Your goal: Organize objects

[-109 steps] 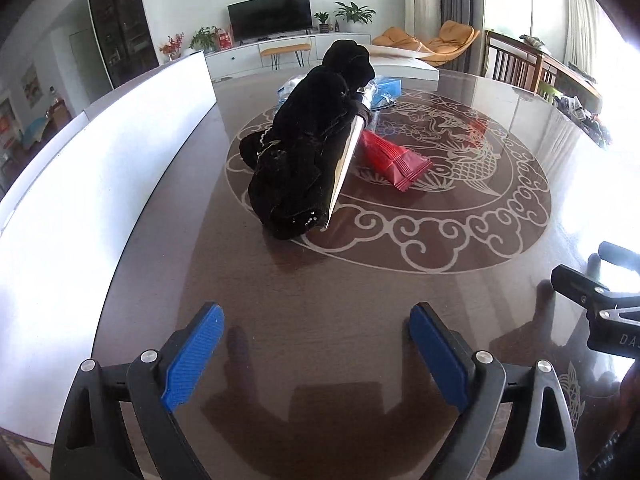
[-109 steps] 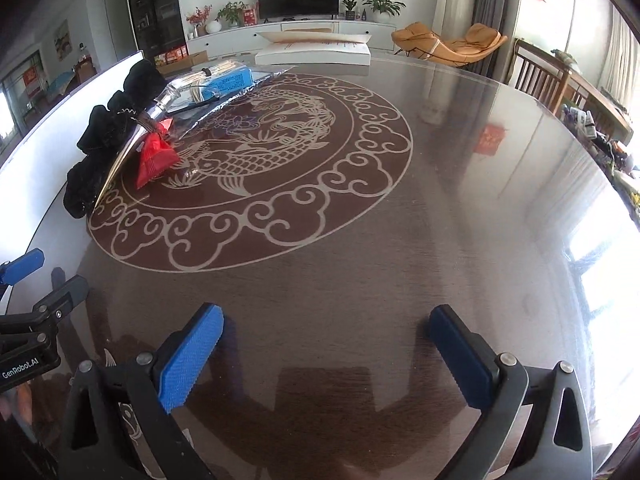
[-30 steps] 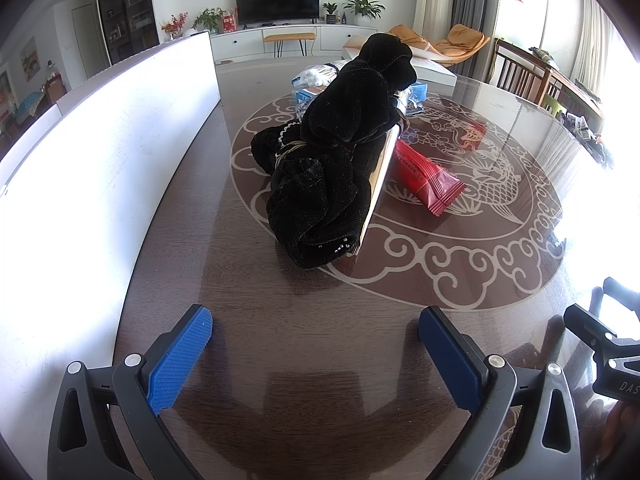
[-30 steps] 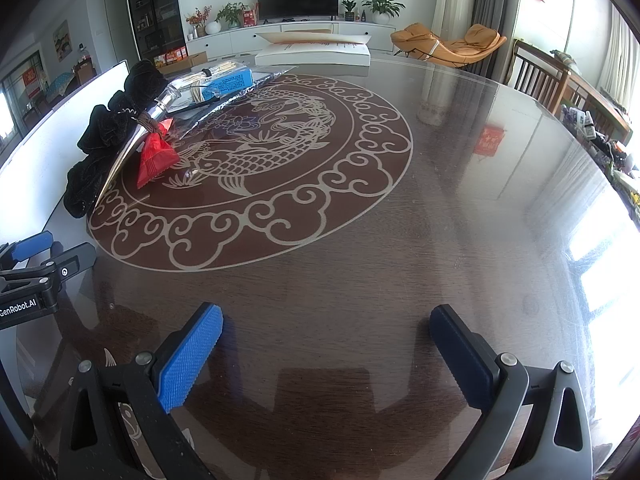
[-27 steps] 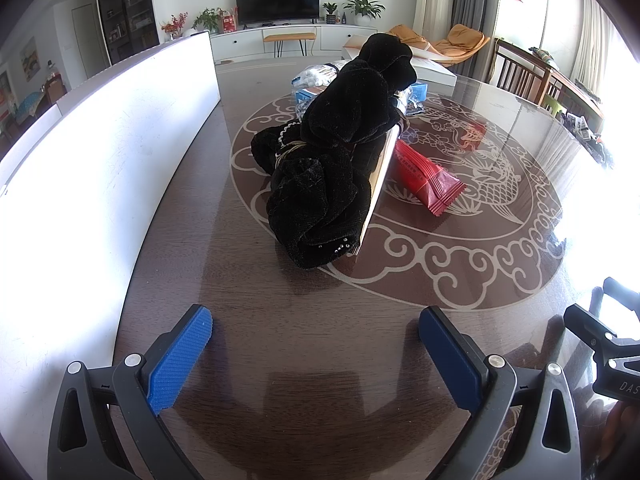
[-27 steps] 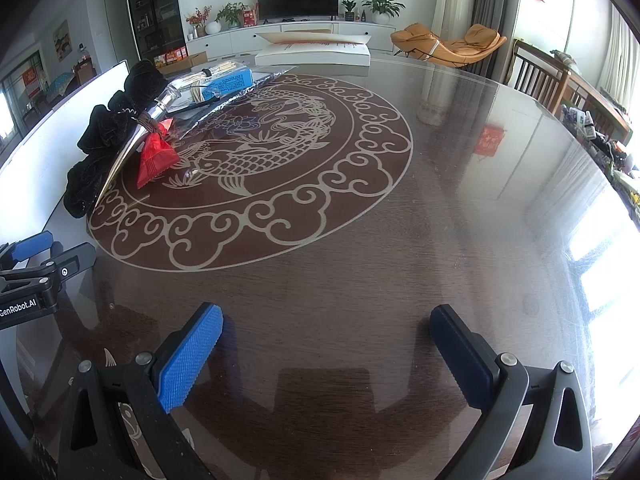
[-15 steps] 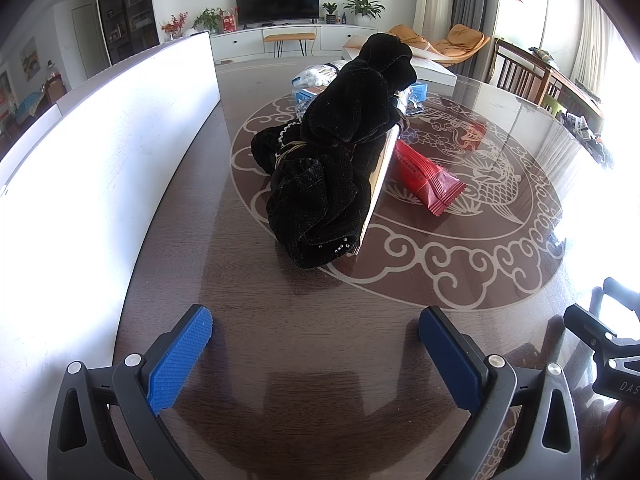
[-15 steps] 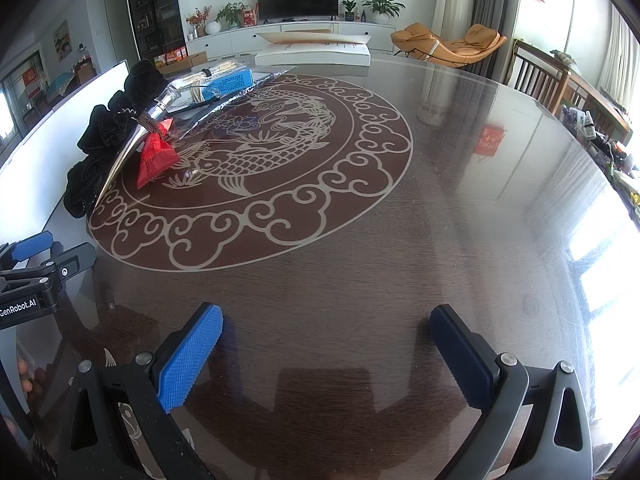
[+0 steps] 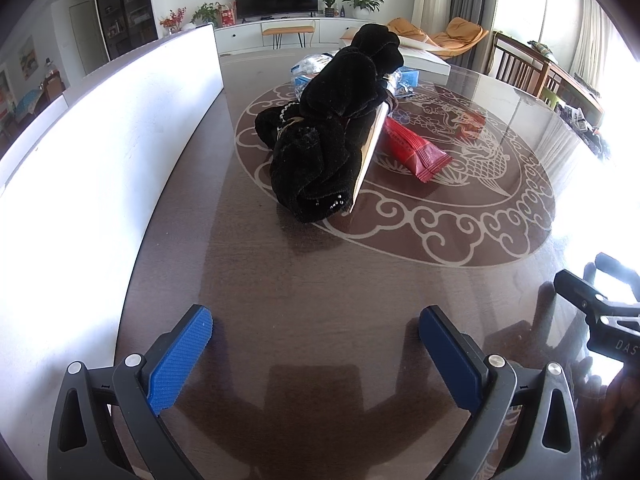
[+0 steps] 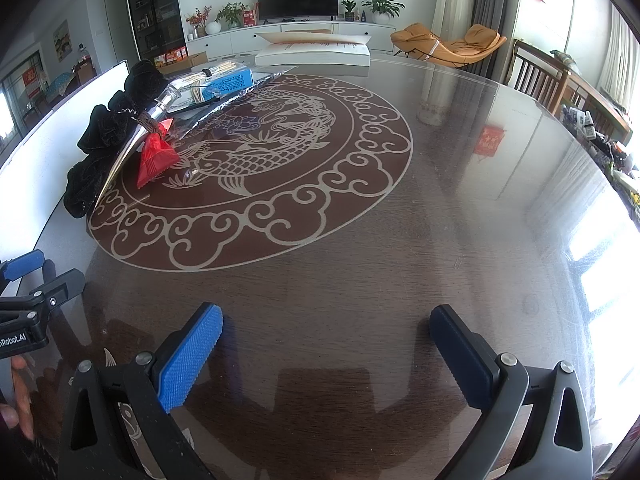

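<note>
Spreading across both views, the dark round table (image 10: 460, 208) carries a black velvet bundle (image 9: 328, 136) far left, a red packet (image 9: 412, 150) just right of it, while the left gripper (image 9: 316, 352) and right gripper (image 10: 326, 350) hover near, fingers released, empty.

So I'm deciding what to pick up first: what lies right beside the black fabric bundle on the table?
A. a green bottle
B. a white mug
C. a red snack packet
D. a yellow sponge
C: the red snack packet lies on the table's dragon pattern, just right of the black fabric bundle.
</note>
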